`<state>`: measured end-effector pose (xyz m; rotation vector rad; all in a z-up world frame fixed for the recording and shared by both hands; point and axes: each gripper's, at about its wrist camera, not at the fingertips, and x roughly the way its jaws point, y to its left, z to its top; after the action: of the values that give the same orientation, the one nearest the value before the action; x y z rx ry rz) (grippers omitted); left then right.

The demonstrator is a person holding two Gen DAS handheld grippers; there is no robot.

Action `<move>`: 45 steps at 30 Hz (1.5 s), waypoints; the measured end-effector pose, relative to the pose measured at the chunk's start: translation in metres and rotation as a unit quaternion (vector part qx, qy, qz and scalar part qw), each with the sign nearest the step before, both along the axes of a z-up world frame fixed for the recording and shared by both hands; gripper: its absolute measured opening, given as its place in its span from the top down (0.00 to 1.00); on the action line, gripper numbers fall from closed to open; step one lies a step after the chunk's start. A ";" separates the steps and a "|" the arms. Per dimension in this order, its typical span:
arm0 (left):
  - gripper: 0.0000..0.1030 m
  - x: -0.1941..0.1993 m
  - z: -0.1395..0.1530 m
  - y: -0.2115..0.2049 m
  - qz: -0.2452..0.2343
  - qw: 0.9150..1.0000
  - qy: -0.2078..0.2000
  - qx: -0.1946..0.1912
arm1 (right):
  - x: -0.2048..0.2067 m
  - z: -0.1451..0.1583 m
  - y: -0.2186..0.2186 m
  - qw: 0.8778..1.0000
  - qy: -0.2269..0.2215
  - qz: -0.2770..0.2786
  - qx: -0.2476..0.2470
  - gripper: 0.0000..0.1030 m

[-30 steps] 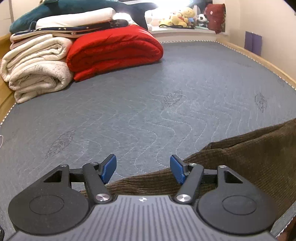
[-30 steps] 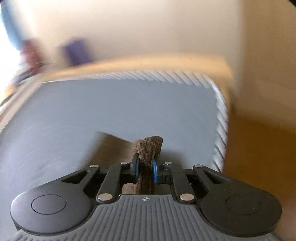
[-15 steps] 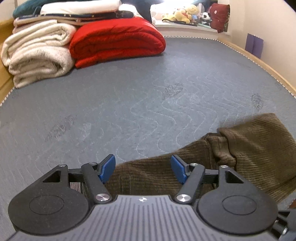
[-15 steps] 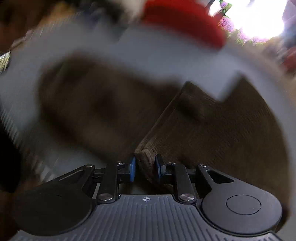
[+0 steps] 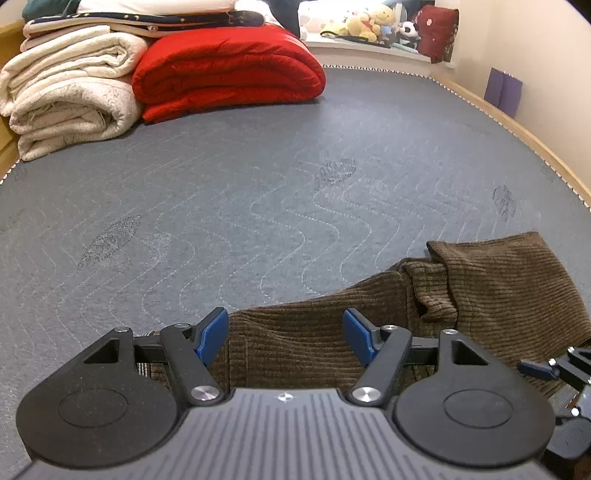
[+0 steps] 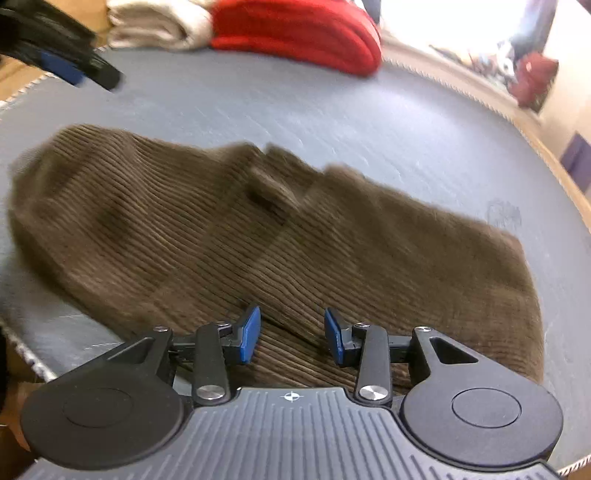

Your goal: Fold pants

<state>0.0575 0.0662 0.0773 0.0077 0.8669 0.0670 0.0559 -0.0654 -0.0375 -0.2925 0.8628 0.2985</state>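
Observation:
Brown corduroy pants [image 5: 480, 280] lie on the grey quilted mattress [image 5: 258, 177] near its front edge, with one part folded over another. They also fill the middle of the right wrist view [image 6: 258, 229]. My left gripper [image 5: 286, 334] is open and empty just above the pants' left part. My right gripper [image 6: 291, 338] is open and empty over the pants' near edge. The right gripper's tip shows at the lower right of the left wrist view [image 5: 554, 367]. The left gripper shows at the upper left of the right wrist view [image 6: 70, 70].
A red folded quilt [image 5: 229, 70] and rolled cream blankets [image 5: 70, 96] are stacked at the far left of the mattress. Plush toys [image 5: 373, 22] sit on the far sill. A wooden bed rim [image 5: 524, 136] runs along the right.
My right gripper swung over with a pants end, laid it down on the rest and opened. My left gripper stayed open and moved slightly forward over the pants.

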 end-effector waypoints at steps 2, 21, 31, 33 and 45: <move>0.28 0.000 -0.001 0.001 0.001 1.000 0.002 0.002 | 0.008 -0.004 0.008 1.000 -0.004 0.003 0.004 0.54; 0.28 0.003 -0.003 0.014 0.013 1.000 0.012 -0.020 | -0.025 0.065 0.002 0.981 -0.159 0.023 0.112 0.91; 0.28 0.019 -0.017 -0.007 0.010 0.998 0.039 -0.040 | -0.034 0.017 0.037 0.990 -0.025 0.119 0.073 0.84; 0.28 0.023 -0.019 -0.015 0.002 0.998 0.043 -0.042 | -0.037 0.031 0.024 0.987 -0.051 0.102 0.109 0.81; 0.65 0.042 -0.040 -0.075 -0.100 0.988 0.082 -0.081 | -0.022 0.040 -0.054 0.985 -0.048 -0.073 0.148 0.59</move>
<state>0.0998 -0.0089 0.0368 -0.0535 1.0300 -0.1942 0.0337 -0.1191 0.0028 0.0332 0.7281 0.2685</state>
